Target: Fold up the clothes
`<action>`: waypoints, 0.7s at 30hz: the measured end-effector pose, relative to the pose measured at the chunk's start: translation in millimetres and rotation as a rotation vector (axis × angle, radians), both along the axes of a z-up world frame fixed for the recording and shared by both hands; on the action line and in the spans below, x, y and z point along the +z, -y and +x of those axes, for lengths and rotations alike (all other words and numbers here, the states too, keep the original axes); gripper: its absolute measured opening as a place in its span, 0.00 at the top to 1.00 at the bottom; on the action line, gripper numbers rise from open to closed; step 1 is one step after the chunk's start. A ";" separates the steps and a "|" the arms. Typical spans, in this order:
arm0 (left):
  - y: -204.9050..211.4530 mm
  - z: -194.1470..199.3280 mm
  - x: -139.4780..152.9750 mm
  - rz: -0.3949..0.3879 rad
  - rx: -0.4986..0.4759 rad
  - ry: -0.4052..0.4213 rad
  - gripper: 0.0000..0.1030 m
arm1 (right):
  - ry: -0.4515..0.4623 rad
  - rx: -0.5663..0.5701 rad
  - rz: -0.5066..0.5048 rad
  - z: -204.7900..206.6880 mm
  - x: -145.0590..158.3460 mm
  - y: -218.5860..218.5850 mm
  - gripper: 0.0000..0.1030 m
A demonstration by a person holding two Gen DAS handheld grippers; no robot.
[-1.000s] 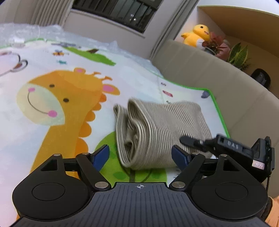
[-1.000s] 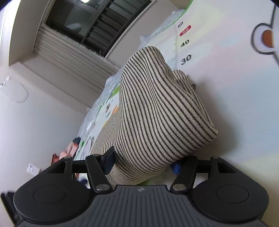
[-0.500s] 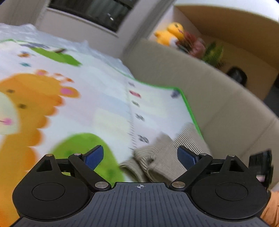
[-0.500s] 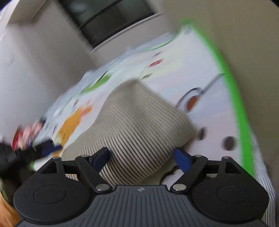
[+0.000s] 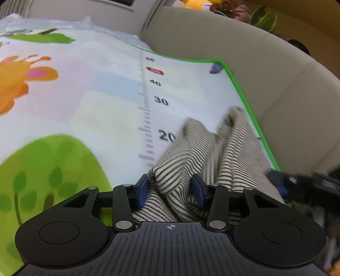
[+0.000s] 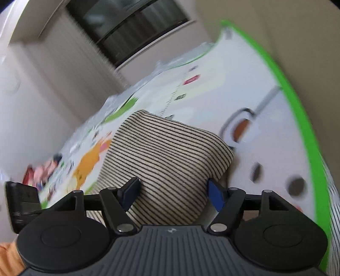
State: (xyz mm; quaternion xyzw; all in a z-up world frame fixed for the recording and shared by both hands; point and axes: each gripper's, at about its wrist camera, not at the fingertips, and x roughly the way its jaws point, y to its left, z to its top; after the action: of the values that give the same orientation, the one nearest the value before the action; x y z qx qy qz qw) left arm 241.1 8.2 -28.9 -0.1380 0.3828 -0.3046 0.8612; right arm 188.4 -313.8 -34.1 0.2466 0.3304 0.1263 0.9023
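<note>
A striped top (image 5: 204, 152), cream with thin dark lines, lies bunched on a colourful play mat (image 5: 102, 89) near the mat's green right edge. The mat shows an orange giraffe at the far left, a green bush shape at the near left, and a printed ruler with numbers running away from the camera. A beige sofa (image 5: 265, 70) curves along the mat's right and far sides, with a yellow plush toy (image 5: 197, 3) and a leafy plant (image 5: 263, 18) on the ledge behind it.

In the left wrist view, the left hand-held gripper (image 5: 171, 191) has its blue pads partly closed, with a raised fold of the top bunched between them and touching both. The right hand-held gripper (image 5: 301, 184) appears blurred at the right edge, just beside the top.

In the right wrist view, the right hand-held gripper (image 6: 173, 192) has its blue pads spread wide, one on each side of the top (image 6: 161, 157), which fills the gap; whether the pads press the cloth cannot be told. This view is tilted and blurred. The mat (image 6: 265, 118) and its green border run up the right side
</note>
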 end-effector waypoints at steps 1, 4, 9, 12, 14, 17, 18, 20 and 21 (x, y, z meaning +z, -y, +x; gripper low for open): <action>-5.3 -6.3 -0.5 -0.020 0.004 -0.019 0.59 | 0.004 0.029 -0.014 6.1 1.3 -5.3 0.29; -17.2 -32.6 0.9 -0.038 -0.003 -0.035 0.60 | 0.030 0.124 -0.085 23.6 4.9 -30.8 0.27; -41.3 -83.1 -1.6 -0.090 0.002 -0.059 0.60 | 0.108 0.272 -0.252 32.0 20.7 -84.4 0.23; -50.9 -103.2 -5.1 -0.105 0.034 -0.044 0.57 | 0.147 0.316 -0.358 25.2 33.9 -109.5 0.22; -56.7 -110.6 -3.5 -0.115 0.048 -0.039 0.55 | 0.214 0.285 -0.466 13.1 48.0 -118.0 0.21; -71.4 -116.6 6.3 -0.139 0.071 -0.014 0.49 | 0.358 0.211 -0.641 -27.2 71.5 -126.3 0.17; -77.5 -116.2 11.8 -0.150 0.091 0.009 0.49 | 0.401 0.203 -0.668 -46.2 75.9 -127.0 0.17; -89.8 -115.3 22.8 -0.171 0.132 0.055 0.49 | 0.428 0.213 -0.667 -78.2 80.6 -128.7 0.17; -96.5 -113.5 26.8 -0.182 0.158 0.074 0.49 | 0.423 0.228 -0.649 -89.2 81.5 -132.4 0.17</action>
State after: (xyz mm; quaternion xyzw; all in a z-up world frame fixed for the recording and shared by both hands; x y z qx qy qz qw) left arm 127.6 104.6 -2.1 -0.2340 0.3094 -0.2744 0.8799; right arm 99.2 -181.4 47.4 -0.1210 0.1851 0.1626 0.9616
